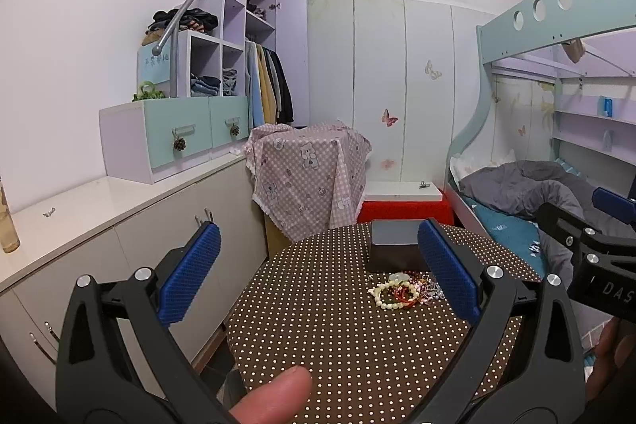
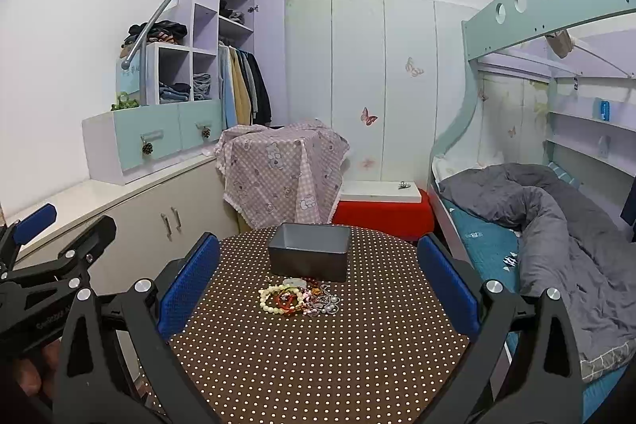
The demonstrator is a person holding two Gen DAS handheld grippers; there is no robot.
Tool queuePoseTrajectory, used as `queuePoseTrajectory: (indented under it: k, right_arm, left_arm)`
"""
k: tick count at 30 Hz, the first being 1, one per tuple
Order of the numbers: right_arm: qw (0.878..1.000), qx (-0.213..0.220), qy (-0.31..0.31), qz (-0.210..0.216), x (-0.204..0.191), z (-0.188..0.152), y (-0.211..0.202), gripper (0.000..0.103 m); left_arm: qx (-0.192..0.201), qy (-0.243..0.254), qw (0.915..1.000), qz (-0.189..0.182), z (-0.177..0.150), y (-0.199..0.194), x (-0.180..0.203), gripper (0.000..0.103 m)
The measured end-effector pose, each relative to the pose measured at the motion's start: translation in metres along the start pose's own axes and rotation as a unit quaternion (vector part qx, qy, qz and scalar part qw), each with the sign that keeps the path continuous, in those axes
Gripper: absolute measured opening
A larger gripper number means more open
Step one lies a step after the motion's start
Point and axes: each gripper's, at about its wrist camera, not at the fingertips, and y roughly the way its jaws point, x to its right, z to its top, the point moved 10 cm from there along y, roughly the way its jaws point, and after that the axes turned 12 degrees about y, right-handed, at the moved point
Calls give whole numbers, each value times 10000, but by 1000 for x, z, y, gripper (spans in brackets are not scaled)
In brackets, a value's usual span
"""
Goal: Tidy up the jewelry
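Your left tool (image 1: pixel 318 273) hangs with its two blue pads spread wide and nothing between them; your right tool (image 2: pixel 318 281) stands just as wide apart and bare. Both hover above the near edge of the bench (image 2: pixel 357 344), side by side, each showing at the rim of the other's view. Your fingertip (image 1: pixel 278 396) pokes in at the bottom of the left view.

Ahead of you lies one heap of jewelry (image 2: pixel 300 299) near the middle of the bench: a cream bead bracelet (image 2: pixel 270 299) on its left side, red and orange bead strands in the middle, silvery pieces on the right. They overlap too much to count. Just behind the heap stands one dark box (image 2: pixel 308 257), open on top, with a pale inside.

The bench is round, under a brown cloth with white dots. Around it you have a small bedroom: a white counter (image 2: pixel 99 193) with cupboards on the left, a checked cloth (image 2: pixel 274 169) draped over something behind, one red stool (image 2: pixel 381 215), pale wardrobes (image 2: pixel 377 86) with butterfly stickers, and a bunk bed (image 2: pixel 556 225) with a grey quilt on the right.
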Motion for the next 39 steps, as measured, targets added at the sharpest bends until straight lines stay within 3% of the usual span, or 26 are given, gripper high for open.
queuePoseTrajectory:
  k: [10,17,23,26,32,35,37,39]
  right_arm:
    - [9997,-241,-81,-26,8,-13,26,96]
    - [9949,-978,81,-238,44,-61,76,96]
    - [9859,-1610,189,-425,73,-105,112,96]
    - [9827,-1773,246,-484,84,-117,123,96]
    - [9777,-1998,336,-559,102,-131,139,96]
    - [9761,-2059,372,-584,108,-134,142,96]
    - [9757,-2071,406,-595,111,-135,142,96]
    - [9756,-2072,427,-591,112,-135,141,96]
  left_arm:
    - [-450,56,9988,-209,-23,41,6,97]
    - [-1256,339,9911,-270,-77,107,18,97]
    - [-1852,570,9788,-669,-112,169,45,97]
    - [-2213,690,9674,-1021,-128,201,71,97]
    - [-2631,977,9522,-1209,-150,234,95,96]
    - [-2854,973,9428,-1422,-160,242,105,76]
    - [-2917,806,9382,-1677,-161,243,110,51]
    - [-2889,847,9353,-1861,-160,241,117,34]
